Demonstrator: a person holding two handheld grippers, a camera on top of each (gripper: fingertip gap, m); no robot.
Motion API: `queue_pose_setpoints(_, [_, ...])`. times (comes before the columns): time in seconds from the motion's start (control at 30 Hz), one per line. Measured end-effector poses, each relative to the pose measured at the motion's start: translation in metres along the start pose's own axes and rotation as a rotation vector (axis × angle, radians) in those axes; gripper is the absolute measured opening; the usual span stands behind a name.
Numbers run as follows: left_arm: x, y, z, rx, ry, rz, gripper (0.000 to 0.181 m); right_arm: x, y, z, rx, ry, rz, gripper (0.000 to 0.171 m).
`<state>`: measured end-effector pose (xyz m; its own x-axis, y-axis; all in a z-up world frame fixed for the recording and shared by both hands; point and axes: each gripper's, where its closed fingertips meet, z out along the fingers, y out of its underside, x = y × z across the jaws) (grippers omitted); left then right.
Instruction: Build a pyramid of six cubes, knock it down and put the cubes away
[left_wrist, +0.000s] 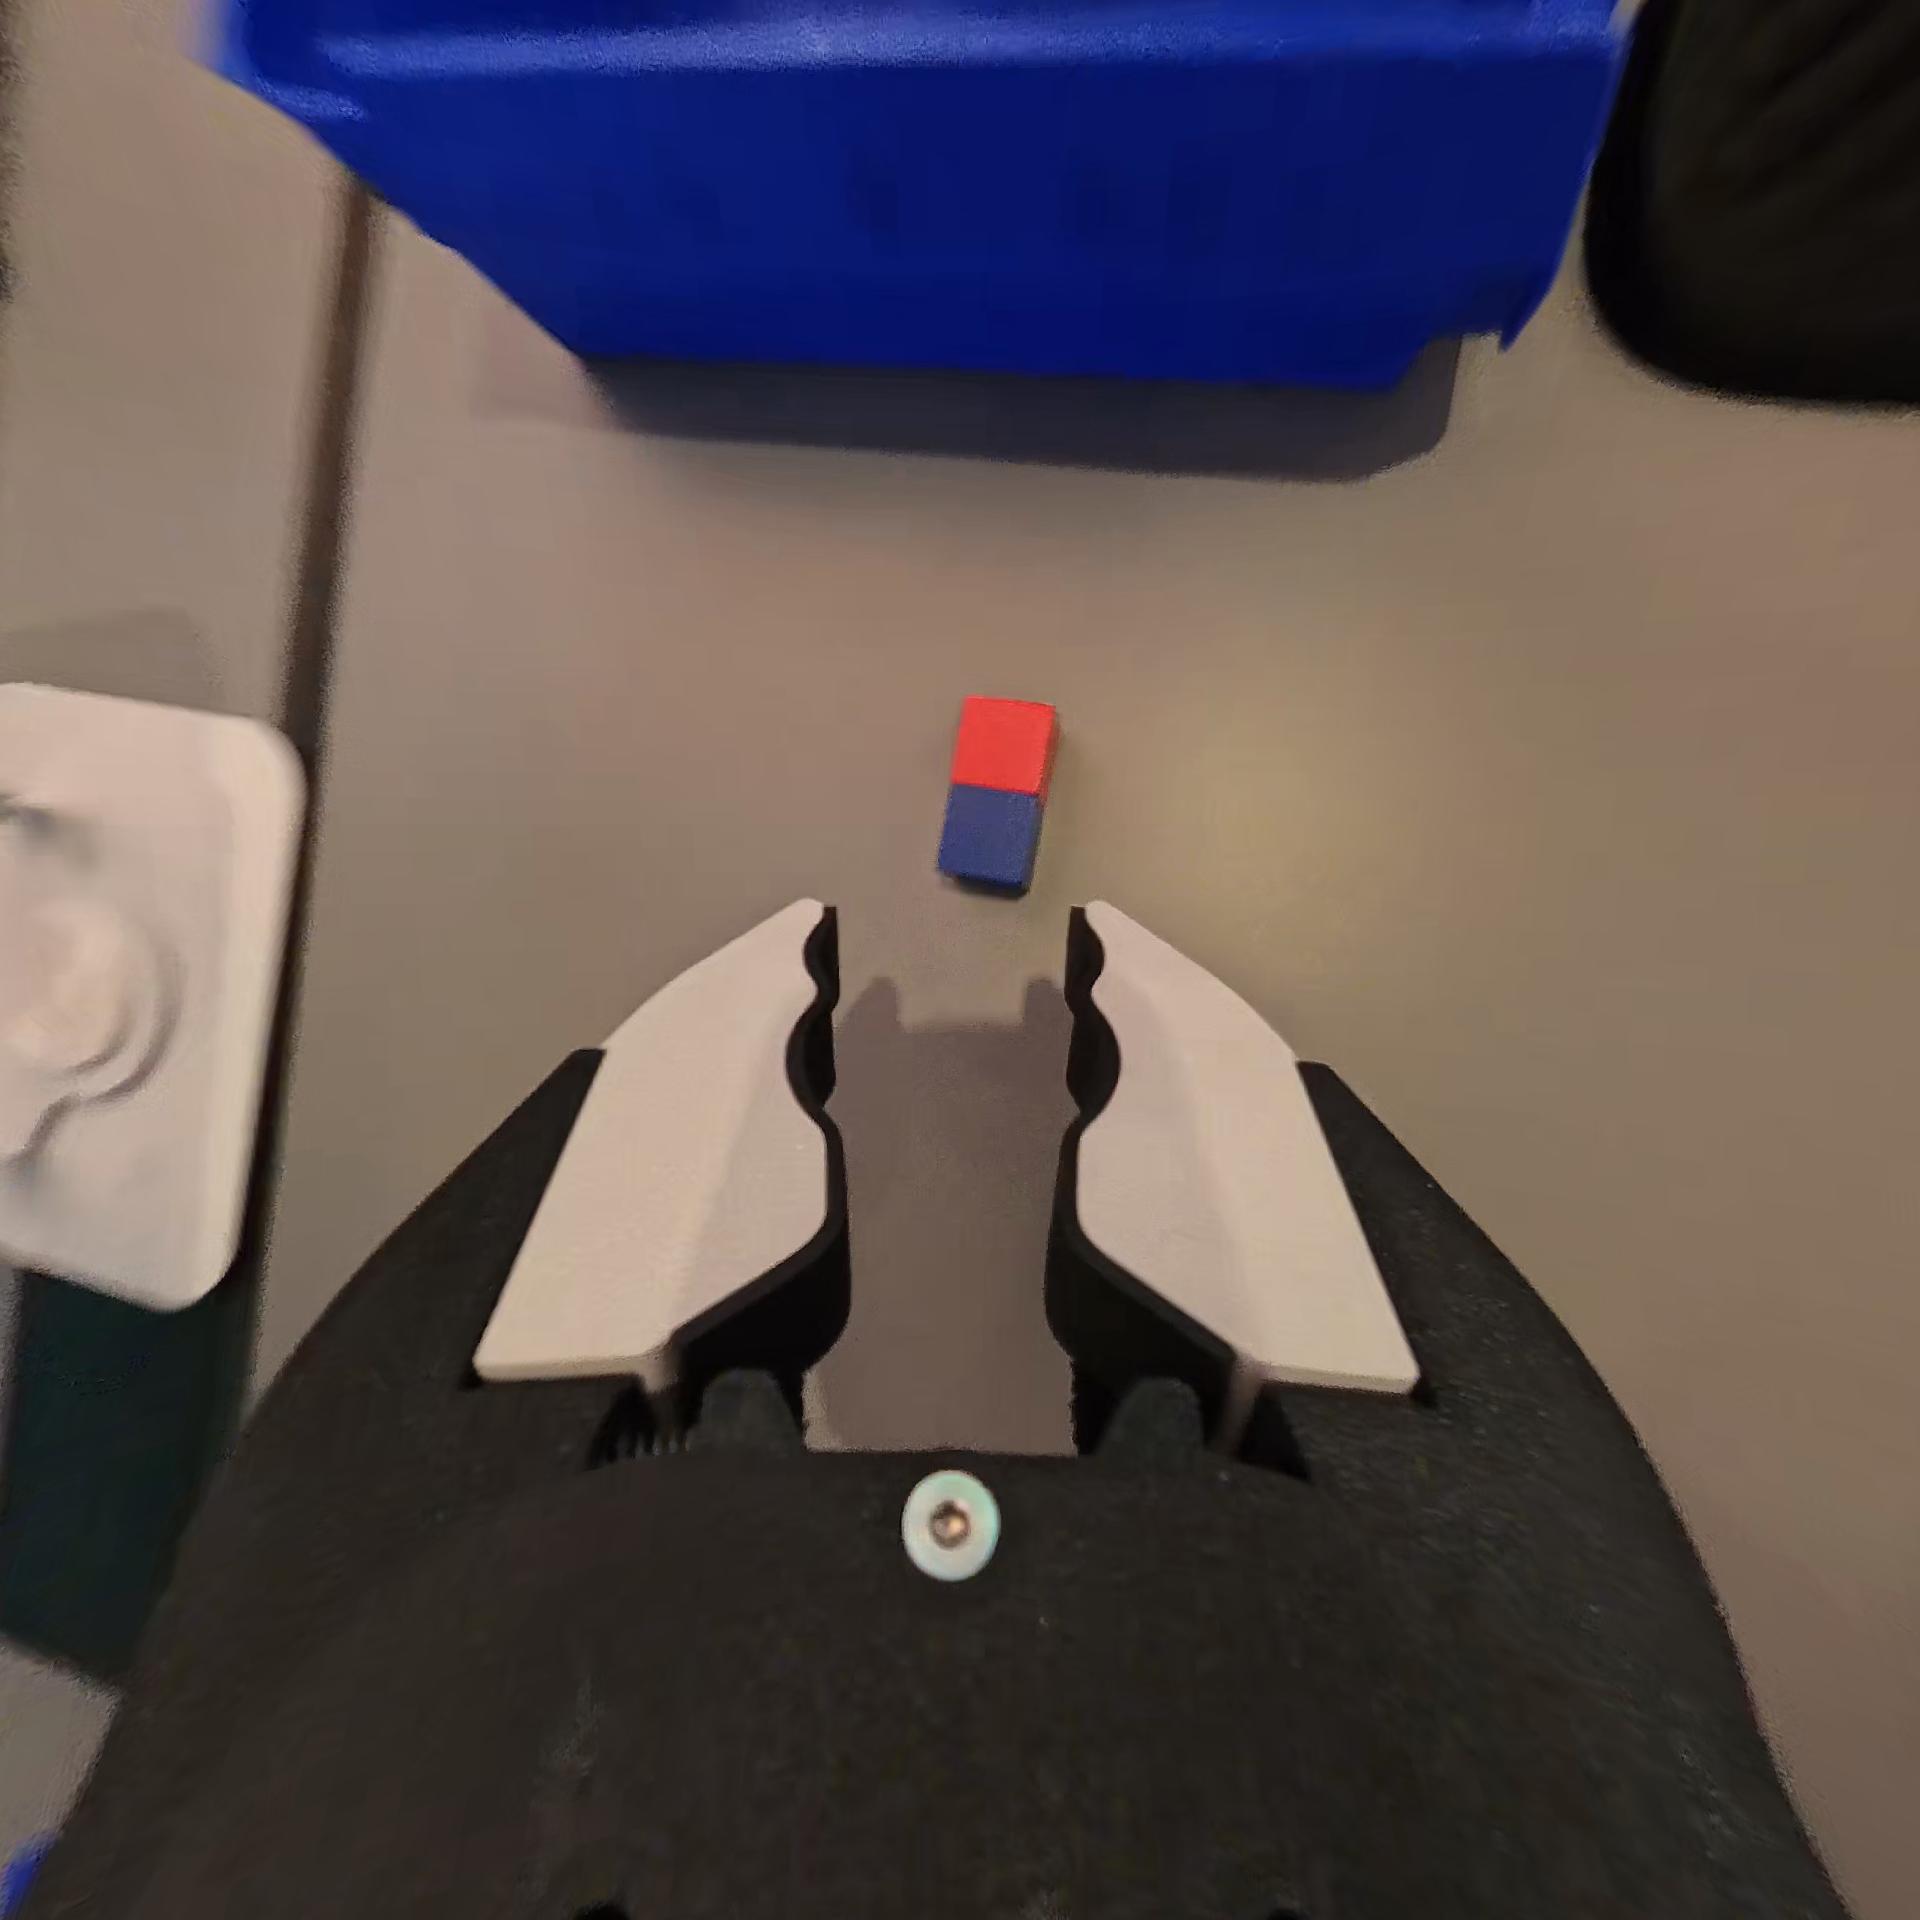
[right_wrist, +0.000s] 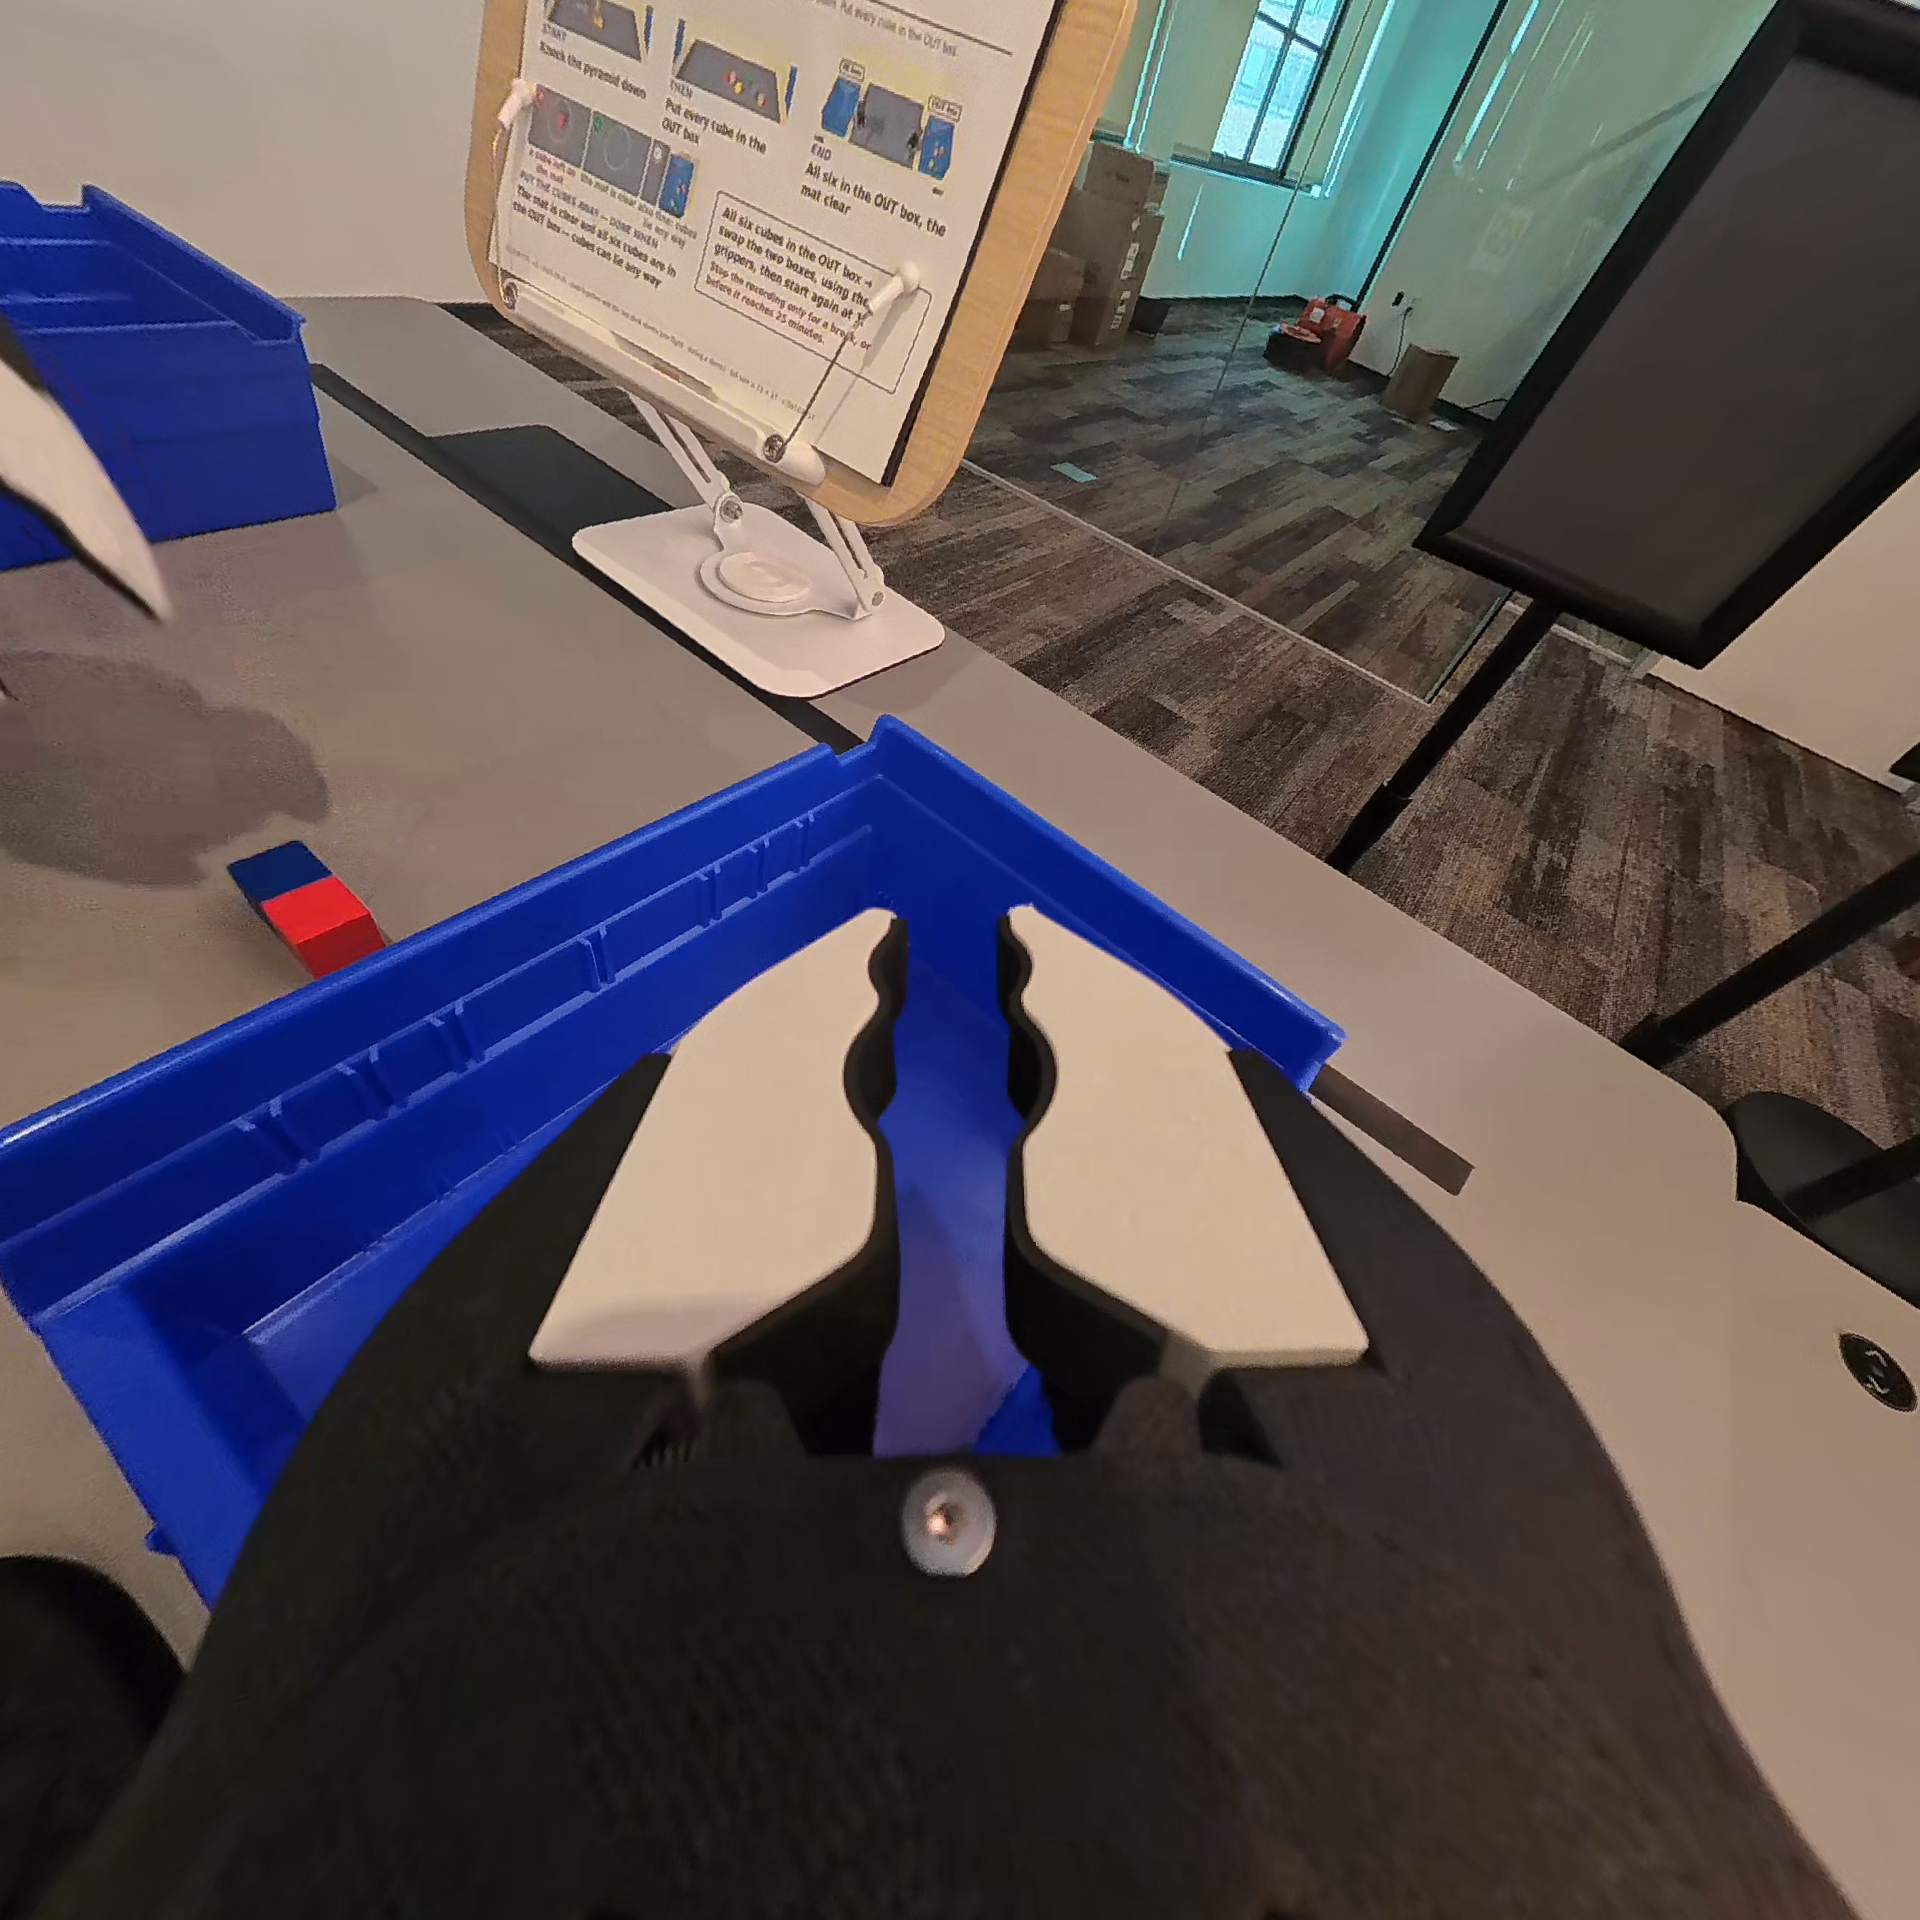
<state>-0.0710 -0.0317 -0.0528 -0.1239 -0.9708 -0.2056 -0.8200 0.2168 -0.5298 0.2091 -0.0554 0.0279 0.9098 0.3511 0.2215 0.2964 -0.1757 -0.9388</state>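
Grey table (left_wrist: 1351, 727), two touching cubes (left_wrist: 995, 795)

A wooden document stand (right_wrist: 997, 312) on a white hinged base (right_wrist: 769, 613) sits at the far edge of the grey table (right_wrist: 499, 665), holding a printed sheet (right_wrist: 758, 177). Beyond the table lies patterned carpet (right_wrist: 1226, 623), with a dark screen (right_wrist: 1704, 374) on a black stand to the right and cardboard boxes (right_wrist: 1101, 249) behind glass.

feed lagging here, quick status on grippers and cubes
Left gripper open, empty, just short of blue cube. Red cube touching it. Right gripper open, empty, over blue bin. Path clear.
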Motion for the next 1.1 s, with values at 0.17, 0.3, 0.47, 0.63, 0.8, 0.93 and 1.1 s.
queue_pose_setpoints(0.17, [-0.058, 0.068, -0.127, -0.043, -0.361, -0.11, 0.043, -0.004, -0.001, 0.0, -0.013, -0.013, -0.01, 0.017])
queue_pose_setpoints(0.3, [-0.091, 0.195, -0.187, -0.264, -0.498, -0.413, 0.047, -0.008, -0.012, 0.0, 0.017, -0.025, -0.021, 0.017])
queue_pose_setpoints(0.47, [-0.089, 0.318, -0.169, -0.416, -0.427, -0.71, 0.052, -0.014, -0.015, 0.008, -0.001, -0.041, -0.046, 0.017])
queue_pose_setpoints(0.63, [-0.088, 0.358, -0.13, -0.425, -0.358, -0.88, 0.048, -0.021, -0.011, 0.013, -0.026, -0.053, -0.058, 0.017])
queue_pose_setpoints(0.8, [-0.084, 0.377, -0.11, -0.482, -0.307, -0.942, 0.048, -0.021, -0.003, 0.012, -0.051, -0.046, -0.051, 0.017])
queue_pose_setpoints(0.93, [-0.083, 0.372, -0.102, -0.446, -0.243, -0.945, 0.029, -0.017, -0.001, 0.009, -0.046, -0.039, -0.036, 0.017])
queue_pose_setpoints(1.1, [-0.1, 0.345, -0.145, -0.463, -0.347, -0.816, 0.029, -0.014, -0.001, 0.007, -0.043, -0.03, -0.032, 0.017])
